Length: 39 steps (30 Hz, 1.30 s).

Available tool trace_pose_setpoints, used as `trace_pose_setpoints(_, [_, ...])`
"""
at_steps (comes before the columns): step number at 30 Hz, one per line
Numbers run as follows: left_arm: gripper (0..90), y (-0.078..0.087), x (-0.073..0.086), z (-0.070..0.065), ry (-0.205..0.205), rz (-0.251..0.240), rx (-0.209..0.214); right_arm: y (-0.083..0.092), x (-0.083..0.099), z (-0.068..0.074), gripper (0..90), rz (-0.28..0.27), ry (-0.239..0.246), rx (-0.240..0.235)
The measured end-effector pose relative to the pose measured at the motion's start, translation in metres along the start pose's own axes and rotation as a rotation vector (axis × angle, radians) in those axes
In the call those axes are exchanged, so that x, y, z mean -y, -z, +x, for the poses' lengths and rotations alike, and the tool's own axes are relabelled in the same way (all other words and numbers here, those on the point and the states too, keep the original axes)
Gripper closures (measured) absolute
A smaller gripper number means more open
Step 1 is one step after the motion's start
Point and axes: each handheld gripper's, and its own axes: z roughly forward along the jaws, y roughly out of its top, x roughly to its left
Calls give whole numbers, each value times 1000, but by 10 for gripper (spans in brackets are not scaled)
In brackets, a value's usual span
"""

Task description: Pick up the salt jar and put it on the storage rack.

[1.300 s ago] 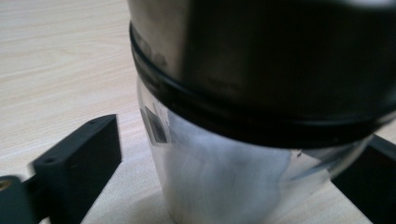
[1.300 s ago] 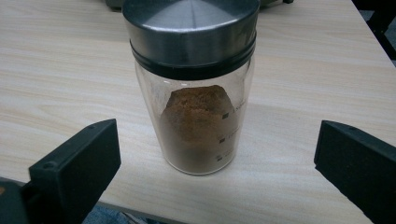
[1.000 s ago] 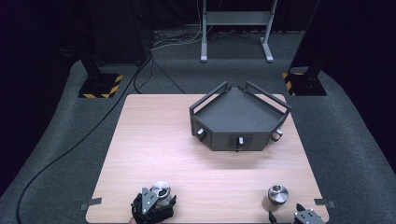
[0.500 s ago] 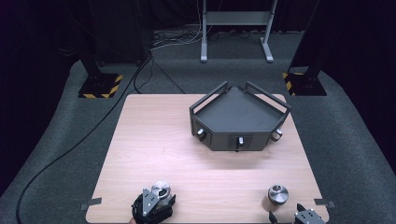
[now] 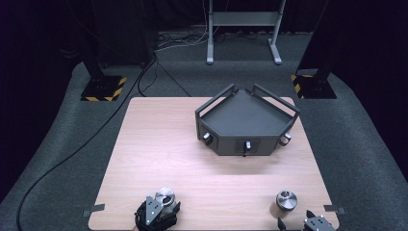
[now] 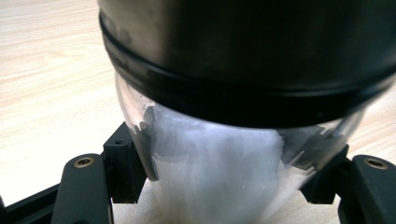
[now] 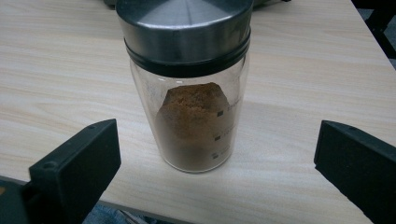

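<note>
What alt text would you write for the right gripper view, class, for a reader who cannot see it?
A glass jar with a metal lid, partly filled with brown powder, stands upright on a light wooden table. The right tool is open, its two black jaws apart on either side of the jar, touching nothing.

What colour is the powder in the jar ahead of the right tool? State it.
Brown powder, in the glass jar; clearest in the right gripper view.

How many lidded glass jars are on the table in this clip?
2. The jar of white powder stands near the front left edge, gripped by the left tool. The jar of brown powder stands front right, between the right tool's open jaws. None visible elsewhere.
</note>
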Motion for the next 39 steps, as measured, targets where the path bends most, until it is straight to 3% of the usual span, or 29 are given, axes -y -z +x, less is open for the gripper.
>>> trace_pose_setpoints(19, [313,13,-7,0,-4,-8,2,1,-1,0,0,1,3,5])
trace_pose_setpoints(39, [313,17,-25,-3,-48,-20,40,0,-2,0,0,10,4,-2])
